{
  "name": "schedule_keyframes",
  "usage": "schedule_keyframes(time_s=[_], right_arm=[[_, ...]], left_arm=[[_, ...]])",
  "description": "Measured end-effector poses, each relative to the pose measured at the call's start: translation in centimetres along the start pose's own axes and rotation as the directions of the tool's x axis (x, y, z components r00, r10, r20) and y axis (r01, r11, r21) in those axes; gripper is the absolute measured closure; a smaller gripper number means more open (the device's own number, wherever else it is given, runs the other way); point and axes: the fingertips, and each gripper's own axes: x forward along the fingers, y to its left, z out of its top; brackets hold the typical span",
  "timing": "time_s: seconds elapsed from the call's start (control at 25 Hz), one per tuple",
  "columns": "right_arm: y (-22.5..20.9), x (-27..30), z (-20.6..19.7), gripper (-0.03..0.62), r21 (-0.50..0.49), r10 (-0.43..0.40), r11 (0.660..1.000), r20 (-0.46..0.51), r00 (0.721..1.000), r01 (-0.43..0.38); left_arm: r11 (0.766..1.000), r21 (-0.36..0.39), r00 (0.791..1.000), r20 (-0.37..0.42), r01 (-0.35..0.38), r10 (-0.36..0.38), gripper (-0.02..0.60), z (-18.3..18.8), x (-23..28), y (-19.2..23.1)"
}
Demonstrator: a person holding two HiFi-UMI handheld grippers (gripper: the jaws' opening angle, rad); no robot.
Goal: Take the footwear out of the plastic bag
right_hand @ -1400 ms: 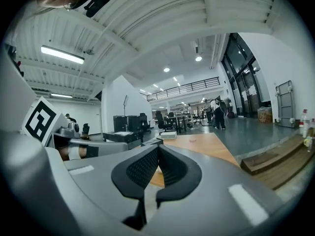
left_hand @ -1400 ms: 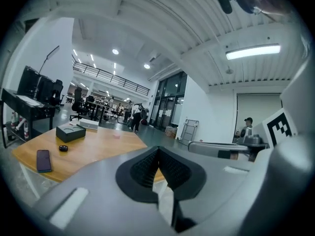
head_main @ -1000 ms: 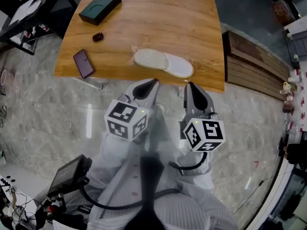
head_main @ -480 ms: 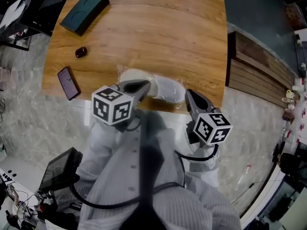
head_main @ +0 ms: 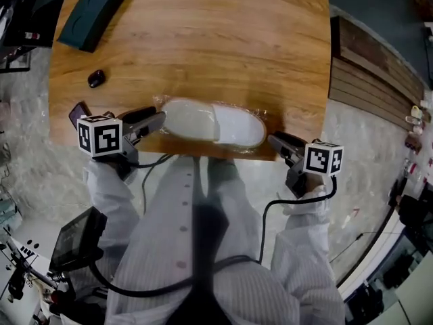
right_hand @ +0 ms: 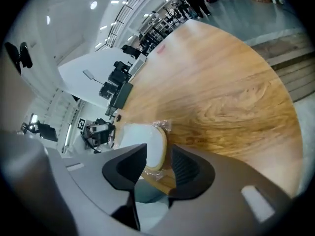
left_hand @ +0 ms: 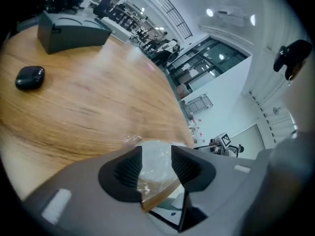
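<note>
A pair of white slippers (head_main: 213, 122) lies sealed in a clear plastic bag (head_main: 162, 103) at the near edge of the wooden table (head_main: 223, 39). My left gripper (head_main: 161, 118) is at the bag's left end and my right gripper (head_main: 272, 140) is just off its right end. Both sets of jaws are opening. In the left gripper view the bagged slipper (left_hand: 156, 151) shows in the gap between the jaws of the left gripper (left_hand: 156, 167), untouched by the pads. In the right gripper view the slipper's toe (right_hand: 145, 141) lies just beyond the open right gripper (right_hand: 157, 165).
A dark green box (head_main: 91, 15) and a small black case (head_main: 96, 78) sit on the table's left side. A phone (head_main: 78, 112) peeks out behind the left gripper's cube. A wooden bench (head_main: 379, 80) stands to the right of the table. The person's white coat fills the lower middle.
Both grippers rose from in front of the body and spread apart to the two ends of the bag. Their jaws went from shut to open.
</note>
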Motion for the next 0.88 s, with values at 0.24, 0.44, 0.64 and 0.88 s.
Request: schedule_keyframes(time_s=[0.24, 0.44, 0.64, 0.88], right_arm=[[1.4, -0.6, -4.1, 0.427, 0.063, 0.05, 0.997, -0.064, 0.997, -0.046], [3.8, -0.9, -6.5, 0.436, 0.071, 0.138, 0.989, -0.111, 0.984, -0.13], [5.7, -0.9, -6.2, 0.439, 0.059, 0.269, 0.963, -0.132, 0.954, -0.263], [5.1, -0.9, -7.5, 0.451, 0.068, 0.335, 0.942, -0.219, 0.916, -0.328]], left_arm=[[0.999, -0.032, 0.987, -0.161, -0.033, 0.027, 0.416, -5.6, -2.2, 1.6], [0.998, -0.067, 0.972, -0.234, -0.021, 0.005, 0.434, -9.2, -2.9, 0.0], [0.995, -0.095, 0.968, -0.246, 0.015, -0.038, 0.462, -9.2, -2.5, -0.7], [0.992, -0.111, 0.956, -0.279, 0.061, -0.09, 0.474, -10.1, -3.0, -1.0]])
